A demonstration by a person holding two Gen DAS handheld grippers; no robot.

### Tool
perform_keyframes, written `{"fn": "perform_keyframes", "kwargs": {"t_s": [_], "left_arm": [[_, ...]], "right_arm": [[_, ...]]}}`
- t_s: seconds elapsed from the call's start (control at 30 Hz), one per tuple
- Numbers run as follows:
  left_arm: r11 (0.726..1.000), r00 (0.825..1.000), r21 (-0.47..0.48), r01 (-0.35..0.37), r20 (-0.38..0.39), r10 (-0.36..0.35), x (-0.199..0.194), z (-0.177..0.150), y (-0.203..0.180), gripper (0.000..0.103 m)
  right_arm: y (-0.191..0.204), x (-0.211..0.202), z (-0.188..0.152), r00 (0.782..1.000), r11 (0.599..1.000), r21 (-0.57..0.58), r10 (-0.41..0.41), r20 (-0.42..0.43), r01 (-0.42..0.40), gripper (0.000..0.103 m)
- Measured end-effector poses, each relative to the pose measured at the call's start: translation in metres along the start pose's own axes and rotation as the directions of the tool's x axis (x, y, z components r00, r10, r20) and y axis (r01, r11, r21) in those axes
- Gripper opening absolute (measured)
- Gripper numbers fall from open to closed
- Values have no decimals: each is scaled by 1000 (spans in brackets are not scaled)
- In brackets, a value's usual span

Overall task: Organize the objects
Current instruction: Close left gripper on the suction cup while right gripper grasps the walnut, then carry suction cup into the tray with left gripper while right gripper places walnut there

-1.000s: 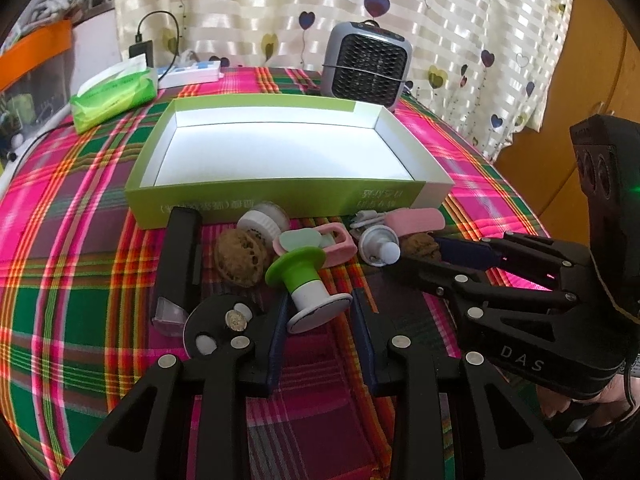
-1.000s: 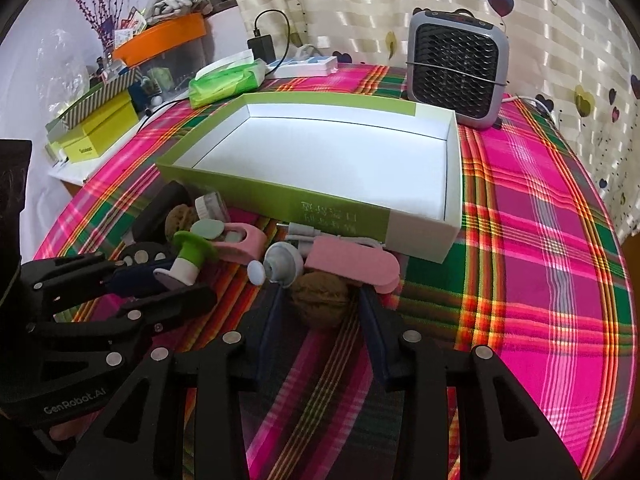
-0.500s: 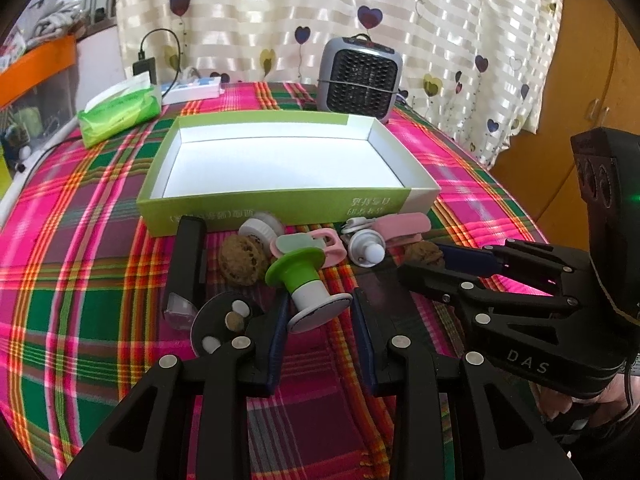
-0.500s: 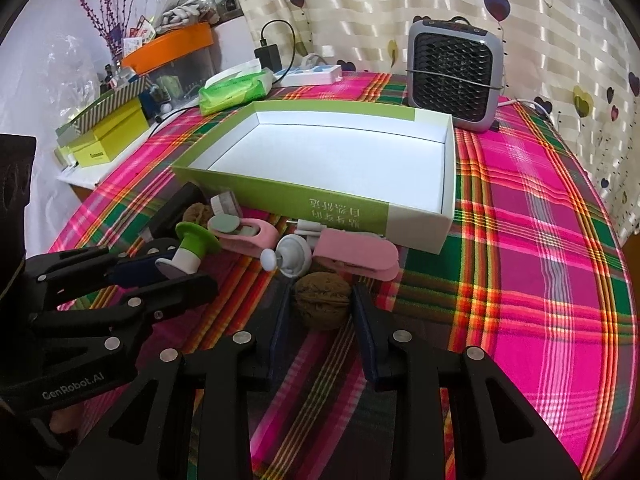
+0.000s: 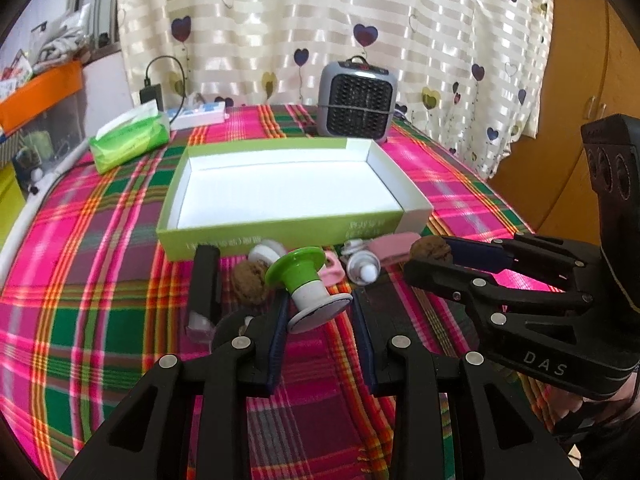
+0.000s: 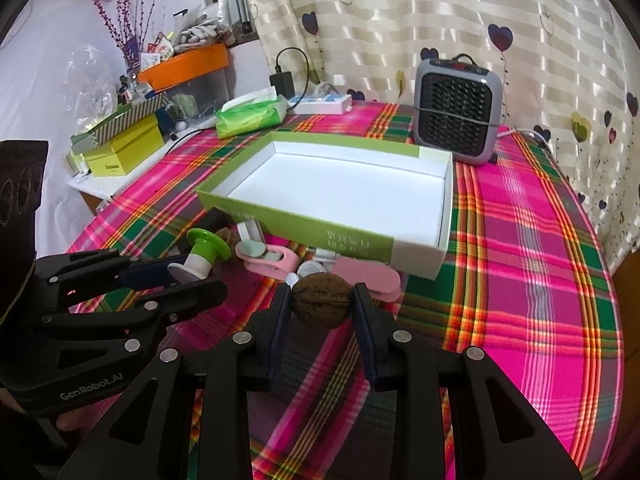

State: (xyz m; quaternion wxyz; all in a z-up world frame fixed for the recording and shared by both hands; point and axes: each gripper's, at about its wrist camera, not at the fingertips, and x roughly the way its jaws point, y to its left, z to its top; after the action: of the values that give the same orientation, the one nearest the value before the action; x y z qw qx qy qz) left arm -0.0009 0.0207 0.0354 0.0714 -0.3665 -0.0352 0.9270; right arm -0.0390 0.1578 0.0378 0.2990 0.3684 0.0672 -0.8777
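My left gripper [image 5: 320, 312] is shut on a green-and-white stopper [image 5: 306, 286], held above the plaid tablecloth; it also shows in the right wrist view [image 6: 202, 256]. My right gripper [image 6: 322, 304] is shut on a walnut [image 6: 320, 300], lifted off the cloth; the walnut shows in the left wrist view [image 5: 432, 250]. An open green box with a white inside [image 5: 280, 232] lies just beyond both. In front of it lie a second walnut [image 5: 250, 286], a pink clip [image 6: 366, 274], a pink case [image 6: 268, 258], a white cap [image 5: 362, 270] and a black stick [image 5: 204, 284].
A grey heater [image 6: 458, 120] stands behind the box at the back right. A green tissue pack [image 5: 128, 142] and a white power strip [image 5: 198, 114] lie at the back left. Yellow-green boxes [image 6: 120, 152] and an orange tray [image 6: 184, 66] sit off the table's left.
Both grippers have risen and pulled back from the pile. The stopper and the walnut have come up off the cloth with them.
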Motion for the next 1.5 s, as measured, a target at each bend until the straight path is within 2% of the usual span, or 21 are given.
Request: {"fn": "perform_keyframes", "kwargs": {"t_s": [0.47,0.8,1.07,1.3,1.5], "left_arm": [[1000,998,12,-23,55,22,8,35,10,28],[998,999,40,-39,38,37,40,63,16,28],[999,999,39,-34,-15,34,71,73,21,28],[999,997,36,-26,-75,29,90,71,24,28],[999,995,32,-34,-94,37,95,68,25,28]], "right_arm": [[-3,12,29,999,999,-34,-6,32,7,32],[-17,39,53,1000,999,-41,-20,8,20,32],[-26,69,66,998,998,-46,-39,-45,37,32],[-35,92,63,993,999,-28,-34,-110,32,32],[-38,92,61,993,999,-27,-43,-112,40,33]]}}
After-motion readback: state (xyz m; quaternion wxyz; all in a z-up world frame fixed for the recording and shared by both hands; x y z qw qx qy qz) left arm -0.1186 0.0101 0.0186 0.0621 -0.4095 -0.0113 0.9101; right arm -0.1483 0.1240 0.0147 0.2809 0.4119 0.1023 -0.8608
